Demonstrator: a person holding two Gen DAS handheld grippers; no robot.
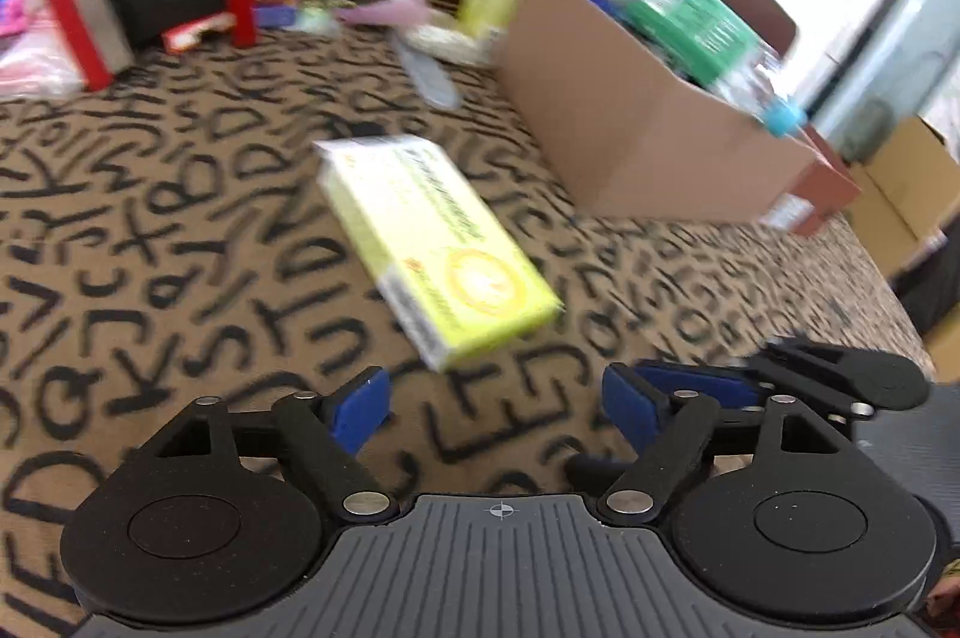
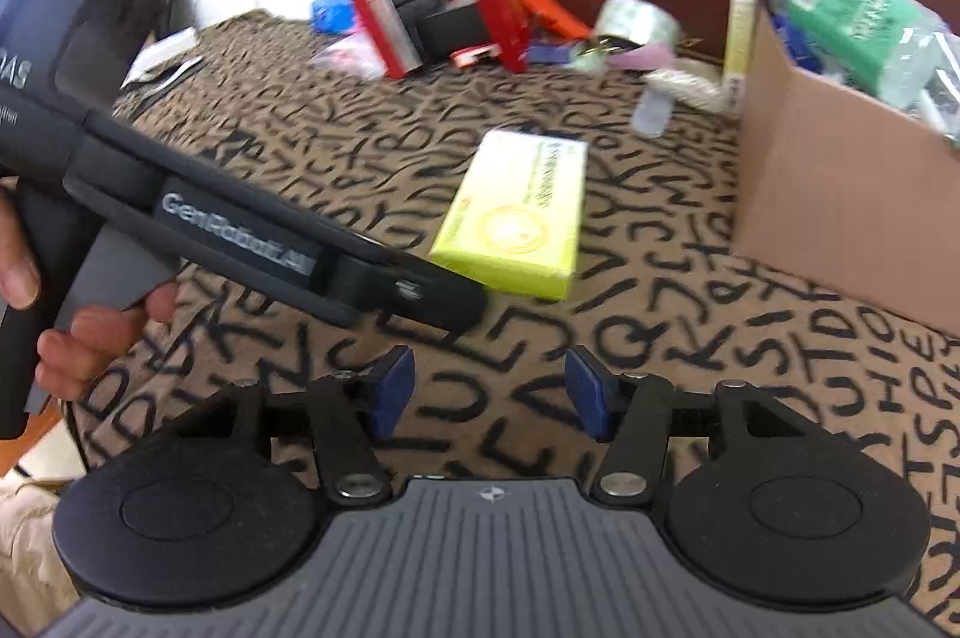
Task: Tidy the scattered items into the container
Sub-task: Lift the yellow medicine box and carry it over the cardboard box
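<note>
Yellow-green medicine box lies just beyond the left gripper, long axis slanting far-left to near-right. Both grippers' jaws stand apart, empty; the right gripper sits farther back.

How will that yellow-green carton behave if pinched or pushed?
The carton looks like thin card, so probably light and could crush under a hard pinch. It lies flat on the cloth, so a push should slide it, not tip or roll it. Both grippers, left and right, are open.
</note>
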